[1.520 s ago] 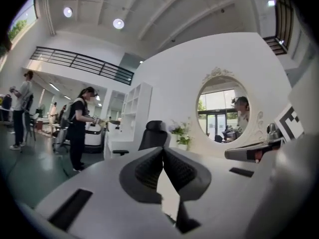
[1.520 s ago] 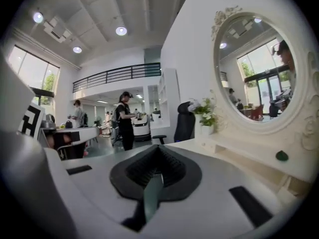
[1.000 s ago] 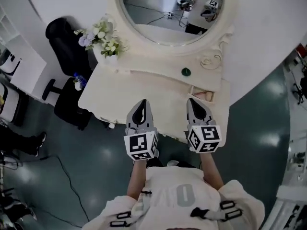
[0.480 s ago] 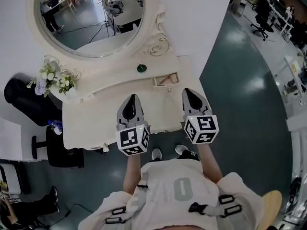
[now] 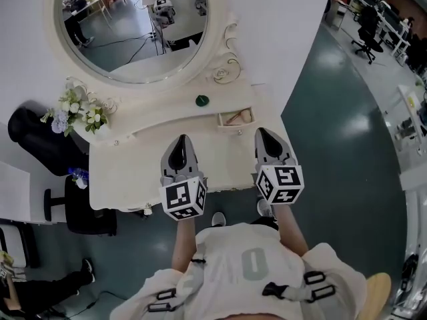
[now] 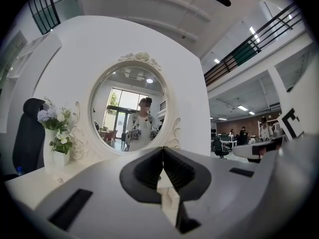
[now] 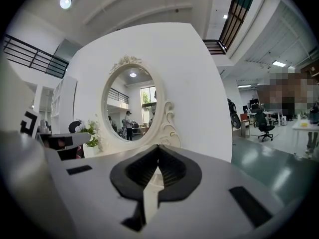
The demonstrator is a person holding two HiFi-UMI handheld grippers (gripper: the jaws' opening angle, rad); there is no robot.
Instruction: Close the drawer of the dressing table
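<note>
**Approach to the open drawer**

My left claw (image 5: 180,141) and right claw (image 5: 261,133) are fully closed and empty. The drawer (image 5: 235,118) stands open below the right edge of the mirror (image 5: 133,25). Next, I think, the right claw must push its front inward.

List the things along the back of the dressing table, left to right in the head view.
flowers → green object → open drawer
</note>
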